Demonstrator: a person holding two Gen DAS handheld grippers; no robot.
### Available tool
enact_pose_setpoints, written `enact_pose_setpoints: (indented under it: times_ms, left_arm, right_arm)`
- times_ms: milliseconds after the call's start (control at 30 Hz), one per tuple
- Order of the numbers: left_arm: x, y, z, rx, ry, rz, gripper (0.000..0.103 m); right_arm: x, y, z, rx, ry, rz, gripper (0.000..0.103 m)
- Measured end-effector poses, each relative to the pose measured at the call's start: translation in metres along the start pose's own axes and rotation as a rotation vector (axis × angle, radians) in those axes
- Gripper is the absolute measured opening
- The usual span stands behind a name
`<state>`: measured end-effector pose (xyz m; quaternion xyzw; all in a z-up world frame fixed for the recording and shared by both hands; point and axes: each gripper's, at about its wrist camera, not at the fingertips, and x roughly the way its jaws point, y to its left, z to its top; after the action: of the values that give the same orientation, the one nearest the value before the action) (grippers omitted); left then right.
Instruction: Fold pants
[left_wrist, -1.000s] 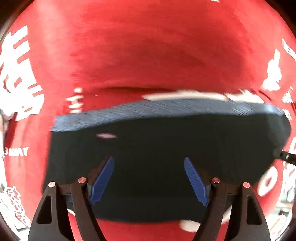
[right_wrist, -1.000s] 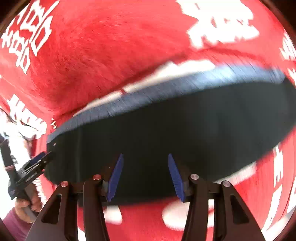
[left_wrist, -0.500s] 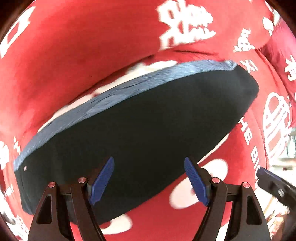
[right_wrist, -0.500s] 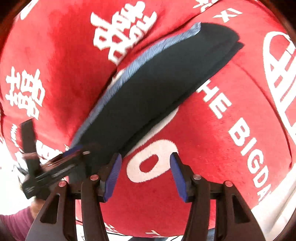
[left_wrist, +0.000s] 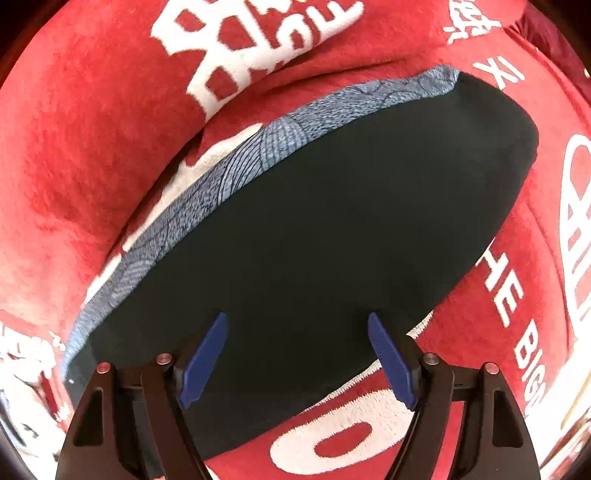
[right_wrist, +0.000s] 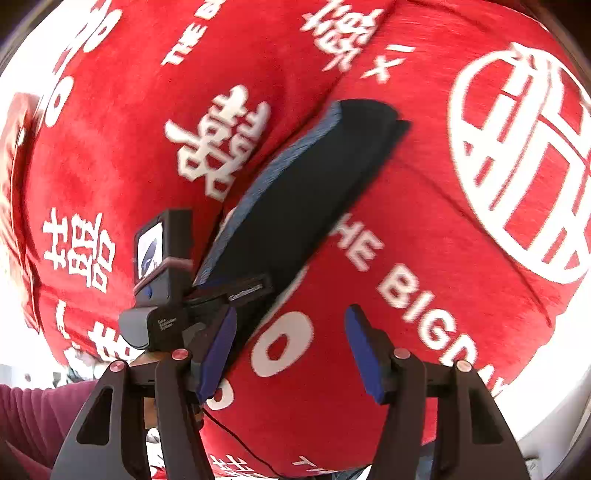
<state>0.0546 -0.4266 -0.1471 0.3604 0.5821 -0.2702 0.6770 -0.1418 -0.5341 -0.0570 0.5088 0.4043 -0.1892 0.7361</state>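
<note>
Pants (left_wrist: 314, 236) lie folded into a small dark bundle on the red blanket (left_wrist: 92, 147), so the folding looks done. Left hand-held gripper (left_wrist: 295, 354) hangs over them, jaws apart, holding nothing. Right hand-held gripper (right_wrist: 291, 350) has just been opening, empty, over bare blanket with plenty of room around.

The pants (left_wrist: 325, 229) are smooth, matt dark cloth with a finely patterned blue woven band (left_wrist: 236, 173). Under them lies a fuzzy, plush red blanket (left_wrist: 81, 155) with white lettering. The fingers (left_wrist: 203, 358) carry ribbed blue pads on matt black plastic, with small shiny metal pins.
</note>
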Motion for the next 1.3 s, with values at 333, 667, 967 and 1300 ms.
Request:
enact_pose_setpoints:
  times_ms: [333, 667, 967, 1300]
  left_arm:
    - [-0.028, -0.023, 0.025, -0.010, -0.041, -0.055, 0.079]
    - [-0.052, -0.028, 0.056, -0.094, -0.095, -0.100, 0.079]
    - [-0.033, -0.009, 0.063, -0.177, -0.050, -0.105, 0.079]
    - [-0.039, -0.041, 0.077, -0.129, -0.061, -0.134, 0.079]
  right_arm:
    - [-0.014, -0.053, 0.017, 0.109, -0.045, 0.019, 0.065]
    - [0.000, -0.064, 0.035, 0.093, -0.008, 0.011, 0.065]
    - [0.004, -0.068, 0.066, 0.076, -0.015, 0.010, 0.066]
    - [-0.004, -0.077, 0.099, 0.084, -0.070, 0.023, 0.066]
